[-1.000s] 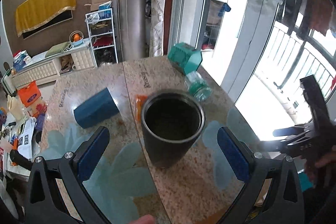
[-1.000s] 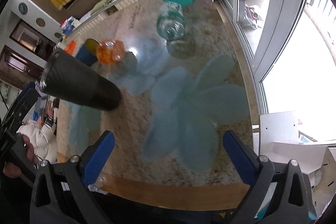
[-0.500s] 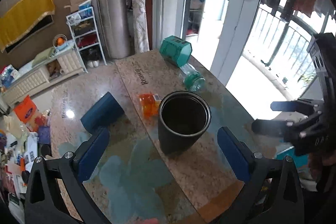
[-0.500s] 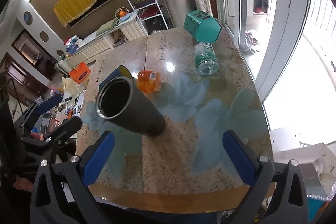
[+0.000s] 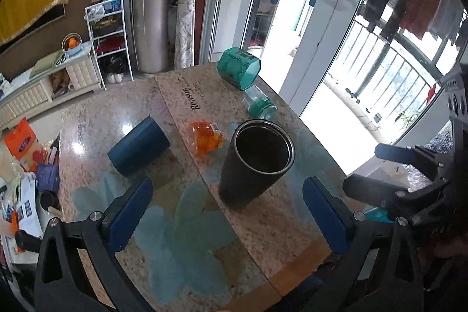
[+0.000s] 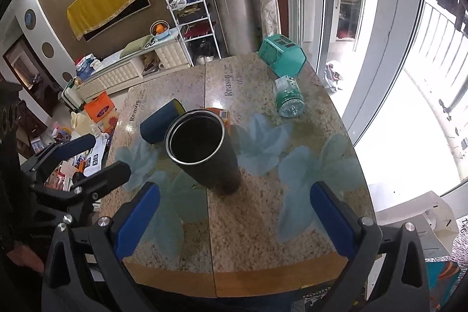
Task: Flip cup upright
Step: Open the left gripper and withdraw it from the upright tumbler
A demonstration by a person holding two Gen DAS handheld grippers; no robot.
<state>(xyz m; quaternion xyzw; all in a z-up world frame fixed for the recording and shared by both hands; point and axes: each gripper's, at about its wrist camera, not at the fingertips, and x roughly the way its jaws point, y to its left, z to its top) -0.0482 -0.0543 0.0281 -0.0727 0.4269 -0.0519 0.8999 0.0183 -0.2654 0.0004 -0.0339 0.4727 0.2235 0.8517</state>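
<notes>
Left gripper spread wide, holding nothing; right gripper same, wide and empty. Both sit off the near table edge, bare tabletop just ahead. Black tumbler stands upright, mouth up, ahead between the fingers of each, touching neither. Beyond it: orange packet; navy cup on its side, ahead-left. Farther: clear bottle lying down, teal box at far edge. Tabletop print reads "Reason".
</notes>
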